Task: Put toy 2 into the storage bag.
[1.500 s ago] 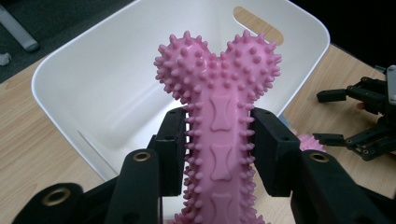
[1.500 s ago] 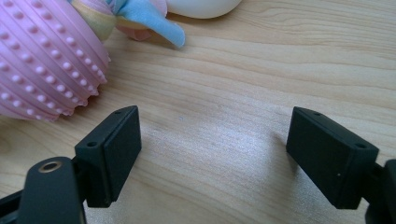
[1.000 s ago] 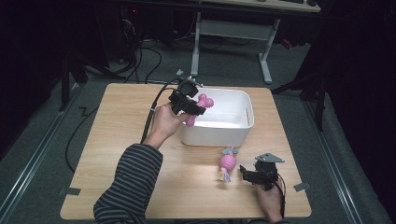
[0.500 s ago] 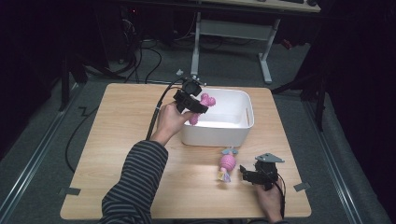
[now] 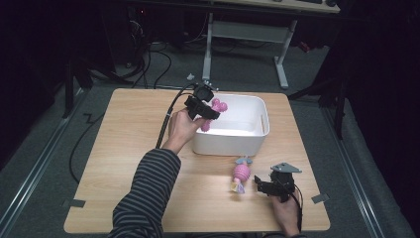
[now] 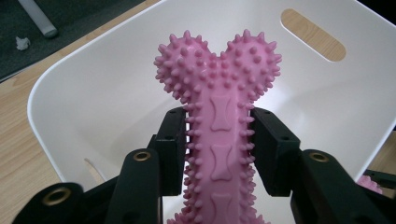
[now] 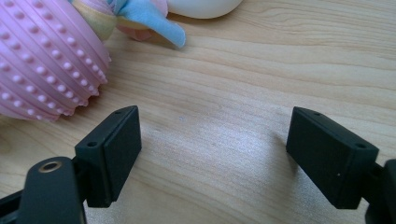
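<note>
Left gripper clamped a spiked pink bone toy above the white bin, release judged next; right gripper stood wide.

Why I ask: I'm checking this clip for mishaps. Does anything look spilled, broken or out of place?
Nothing stands out. The left gripper holds the pink spiky bone toy squarely over the white bin, which sits upright. The right gripper is open on the table beside the pink ribbed toy. No spill or damage shows.

Both grippers are black with brass-ringed screw holes, trailing black cables; a grey-striped sleeve covers the left forearm.
</note>
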